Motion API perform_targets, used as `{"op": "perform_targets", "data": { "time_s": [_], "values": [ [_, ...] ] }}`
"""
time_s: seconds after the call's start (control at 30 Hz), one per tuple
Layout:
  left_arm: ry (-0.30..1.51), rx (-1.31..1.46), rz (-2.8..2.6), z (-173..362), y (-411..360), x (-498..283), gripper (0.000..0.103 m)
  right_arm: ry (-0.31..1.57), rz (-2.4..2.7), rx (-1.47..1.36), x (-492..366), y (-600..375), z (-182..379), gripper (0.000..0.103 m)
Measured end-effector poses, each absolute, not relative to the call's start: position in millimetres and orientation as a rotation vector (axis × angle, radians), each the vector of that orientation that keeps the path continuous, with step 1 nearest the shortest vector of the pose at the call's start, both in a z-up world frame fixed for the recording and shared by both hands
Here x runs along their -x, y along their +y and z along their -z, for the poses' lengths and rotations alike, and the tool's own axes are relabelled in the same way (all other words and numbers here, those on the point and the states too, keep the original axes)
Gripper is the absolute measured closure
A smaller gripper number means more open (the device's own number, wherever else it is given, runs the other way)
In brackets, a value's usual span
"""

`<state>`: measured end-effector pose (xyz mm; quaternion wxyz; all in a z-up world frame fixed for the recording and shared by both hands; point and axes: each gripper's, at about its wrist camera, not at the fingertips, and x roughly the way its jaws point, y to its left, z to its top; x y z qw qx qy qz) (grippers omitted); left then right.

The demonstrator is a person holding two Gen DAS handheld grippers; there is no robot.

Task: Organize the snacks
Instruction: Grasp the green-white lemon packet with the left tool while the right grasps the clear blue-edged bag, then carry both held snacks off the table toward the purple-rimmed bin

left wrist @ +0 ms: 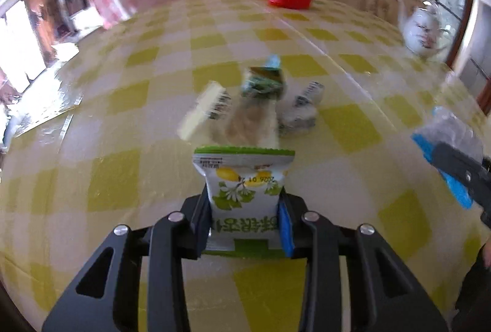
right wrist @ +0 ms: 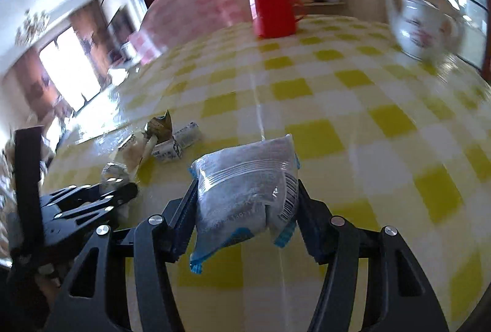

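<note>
So the checked table [left wrist: 116, 178] carries a small heap of snack packets [left wrist: 254, 98] already gathered mid-cloth. My right gripper [right wrist: 245, 203] is clamped on a grey packet with blue ends [right wrist: 245, 193], and my left gripper [left wrist: 245, 209] pinches a green-and-white packet [left wrist: 242, 178] just short of the heap. I'd judge these two are what remains to place. Only my right view shows the left gripper from the side; my left view catches just the right one's tip.
</note>
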<state>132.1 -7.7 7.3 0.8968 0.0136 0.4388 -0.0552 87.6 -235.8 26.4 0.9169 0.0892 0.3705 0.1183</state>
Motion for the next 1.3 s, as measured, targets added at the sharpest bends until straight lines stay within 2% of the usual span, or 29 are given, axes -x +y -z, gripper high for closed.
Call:
{"op": "perform_targets", "data": {
  "time_s": [0.2, 0.57, 1.3],
  "values": [
    [0.827, 0.080, 0.195, -32.2, 1.5, -112.3, 0.067, 0.705, -0.182, -0.294, -22.8, -250.0, -32.9, 0.045],
    [0.725, 0.199, 0.197, -42.7, 13.6, -55.4, 0.066, 0.706, -0.199, -0.324, 2.3, -236.3, -28.4, 0.045],
    [0.594, 0.047, 0.136, -52.0, -13.8, 32.6, 0.066, 0.666, -0.241, -0.331, 52.7, -219.3, -27.0, 0.045]
  ]
}}
